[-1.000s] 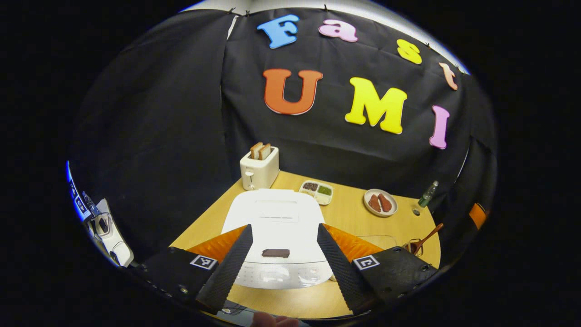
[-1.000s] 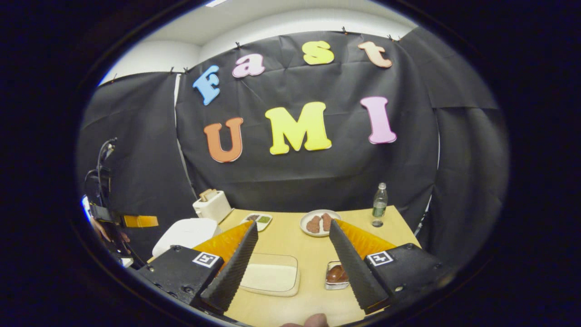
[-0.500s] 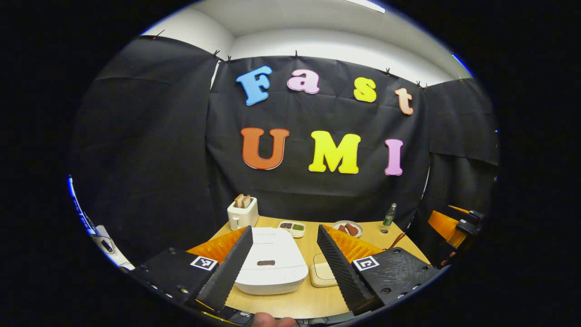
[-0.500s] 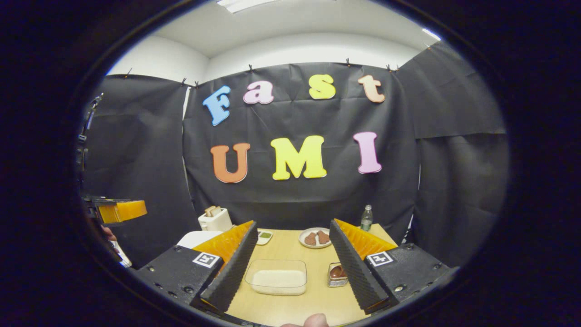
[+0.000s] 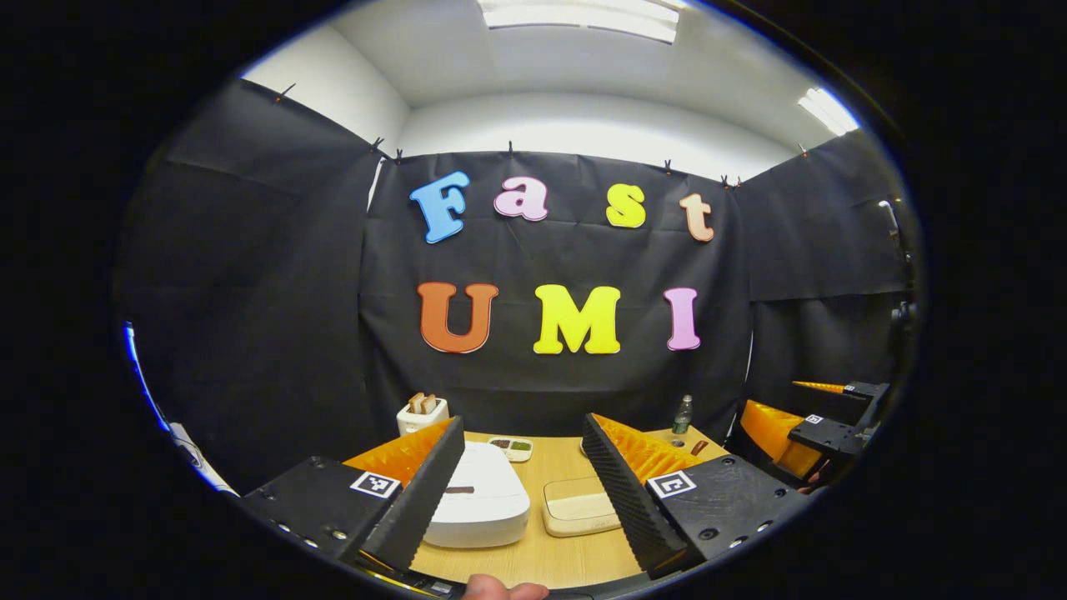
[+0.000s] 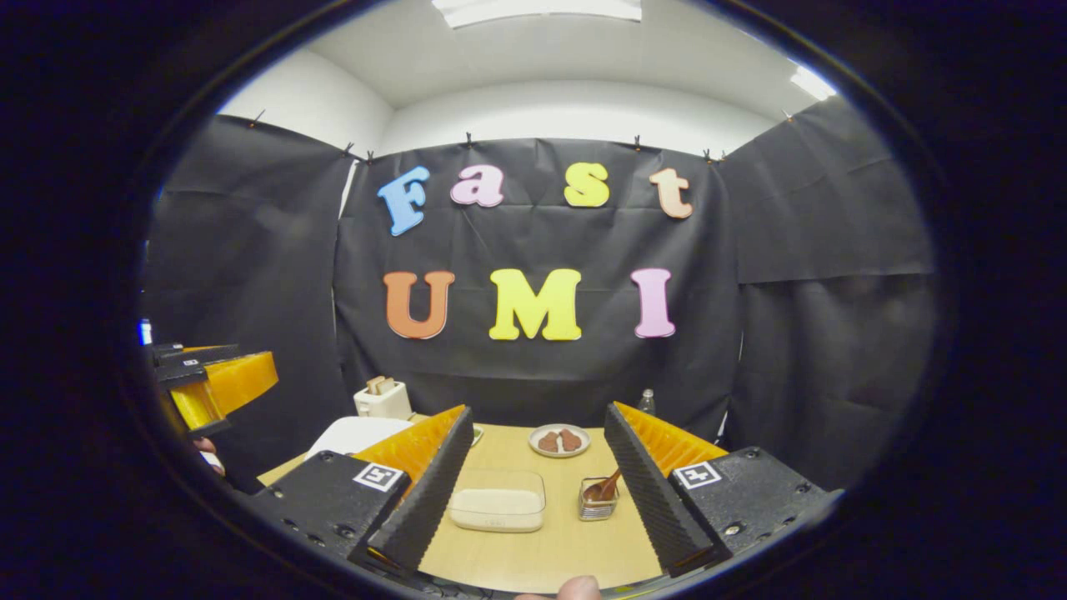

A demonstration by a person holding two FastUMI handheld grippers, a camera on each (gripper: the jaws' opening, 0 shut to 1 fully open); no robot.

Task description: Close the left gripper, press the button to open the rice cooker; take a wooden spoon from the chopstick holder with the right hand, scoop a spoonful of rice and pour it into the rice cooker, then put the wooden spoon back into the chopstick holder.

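Left gripper view looks level across the counter [image 5: 542, 567]: the left tool [image 5: 521, 487] is held back from everything with its jaws spread wide and nothing between them, and the white cooker [image 5: 479, 500] sits between the fingers with its lid down, its dark button [image 5: 454, 490] just visible beside the left finger. A rice tray [image 5: 575, 512] lies just right of the cooker. The right tool [image 5: 821, 425] hangs off at the right edge, apart from the counter. Right gripper view shows that right tool [image 6: 533, 492] likewise wide open and empty, with the rice tray [image 6: 498, 504] between its fingers and, just right of it, the small holder [image 6: 598, 500] with the spoon [image 6: 607, 485] leaning out of it; the left tool [image 6: 212, 383] shows at the far left. Nothing looks started yet, so the step in hand is probably the first one: bring the left jaws fully together before moving in, so the paired tips make one blunt point. Then come down onto the button squarely from above, centred on the dark patch, and press straight, since a slanted push may skid across the smooth lid or shove the cooker. Keep the right tool clear of the lid's upward swing.
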